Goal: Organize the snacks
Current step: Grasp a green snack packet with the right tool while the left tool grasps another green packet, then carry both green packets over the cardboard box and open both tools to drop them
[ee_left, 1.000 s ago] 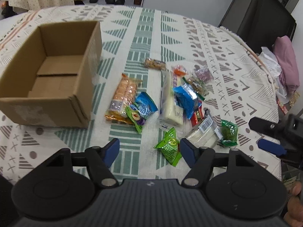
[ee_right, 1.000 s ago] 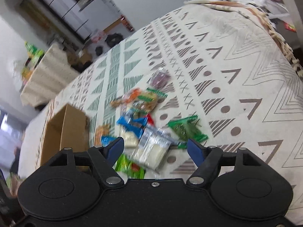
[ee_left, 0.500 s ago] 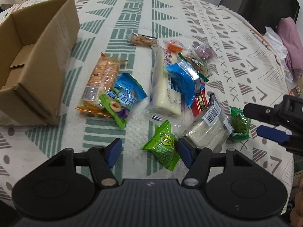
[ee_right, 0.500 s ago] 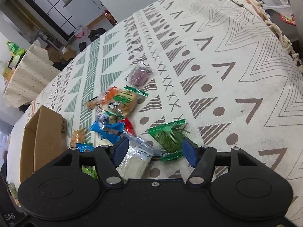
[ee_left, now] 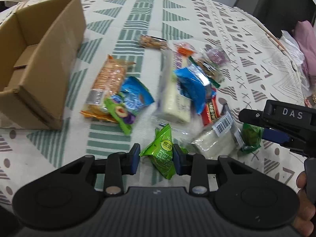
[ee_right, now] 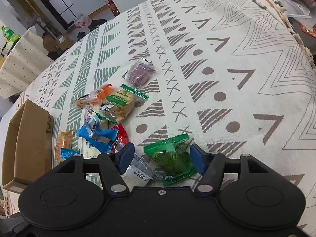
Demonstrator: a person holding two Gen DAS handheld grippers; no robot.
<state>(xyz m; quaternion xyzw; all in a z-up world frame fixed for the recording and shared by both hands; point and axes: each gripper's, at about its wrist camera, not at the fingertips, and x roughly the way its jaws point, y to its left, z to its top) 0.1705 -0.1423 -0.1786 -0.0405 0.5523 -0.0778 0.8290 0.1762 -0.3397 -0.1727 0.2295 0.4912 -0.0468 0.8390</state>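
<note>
Light green packet [ee_left: 162,154] sits between left claw [ee_left: 156,159] pads, jaws closing, long way pointing toward cardboard box [ee_left: 39,69]. Right claw [ee_right: 161,158] open around dark green packet [ee_right: 172,159].

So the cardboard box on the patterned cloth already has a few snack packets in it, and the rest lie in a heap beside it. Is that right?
Not quite. The cardboard box holds no snack packets: the left wrist view looks into it and shows only bare flaps inside. The rest stands: the box sits on the patterned cloth, and the packets lie heaped beside it.
</note>
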